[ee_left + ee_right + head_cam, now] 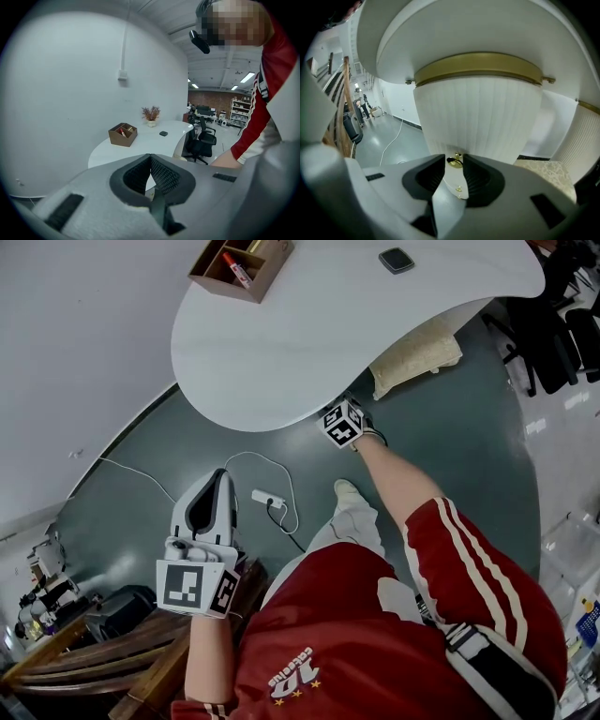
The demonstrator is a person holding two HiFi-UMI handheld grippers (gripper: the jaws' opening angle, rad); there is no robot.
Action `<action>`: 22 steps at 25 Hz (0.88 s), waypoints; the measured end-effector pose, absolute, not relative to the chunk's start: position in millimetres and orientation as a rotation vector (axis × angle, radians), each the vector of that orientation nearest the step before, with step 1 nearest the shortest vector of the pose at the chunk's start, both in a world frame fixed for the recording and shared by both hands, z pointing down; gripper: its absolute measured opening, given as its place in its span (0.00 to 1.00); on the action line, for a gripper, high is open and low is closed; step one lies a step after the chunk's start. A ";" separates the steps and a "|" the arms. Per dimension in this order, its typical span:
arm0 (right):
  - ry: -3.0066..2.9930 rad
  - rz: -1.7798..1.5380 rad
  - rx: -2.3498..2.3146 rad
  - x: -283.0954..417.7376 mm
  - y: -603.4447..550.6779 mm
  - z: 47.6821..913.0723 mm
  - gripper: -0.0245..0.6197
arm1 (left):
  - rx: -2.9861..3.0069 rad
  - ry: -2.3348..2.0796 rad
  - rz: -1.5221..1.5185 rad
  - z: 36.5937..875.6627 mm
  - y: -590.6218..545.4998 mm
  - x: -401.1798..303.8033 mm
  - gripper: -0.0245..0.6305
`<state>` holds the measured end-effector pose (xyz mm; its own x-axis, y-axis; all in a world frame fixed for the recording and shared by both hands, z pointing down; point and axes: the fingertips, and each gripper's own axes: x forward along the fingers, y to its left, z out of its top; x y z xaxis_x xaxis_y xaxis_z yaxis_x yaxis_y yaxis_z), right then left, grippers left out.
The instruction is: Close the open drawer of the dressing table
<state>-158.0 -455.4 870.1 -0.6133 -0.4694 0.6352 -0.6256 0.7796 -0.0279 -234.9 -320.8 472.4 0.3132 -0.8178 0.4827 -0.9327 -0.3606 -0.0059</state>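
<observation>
Head view puts my left gripper (218, 480) low and idle, its claw pressed together on nothing. My right gripper (454, 160) pinches the gold knob (454, 162) of the ribbed drawer (478, 117), tucked under the dressing table top (356, 324). I judge the push-in is underway. The drawer front faces me and its length runs back beneath the top, so the next move is to drive straight in.
</observation>
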 end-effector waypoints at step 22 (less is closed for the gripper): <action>-2.270 0.344 1.077 -93.5 -351.4 759.5 0.22 | 2.293 -1.564 0.264 474.4 -241.3 -258.9 0.04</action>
<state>-93.5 -351.4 759.5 -0.4934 -0.6152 0.6149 -0.7697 0.6381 0.0207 -258.9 -241.3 474.4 0.3725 -0.8615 0.3450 -0.9270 -0.3281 0.1815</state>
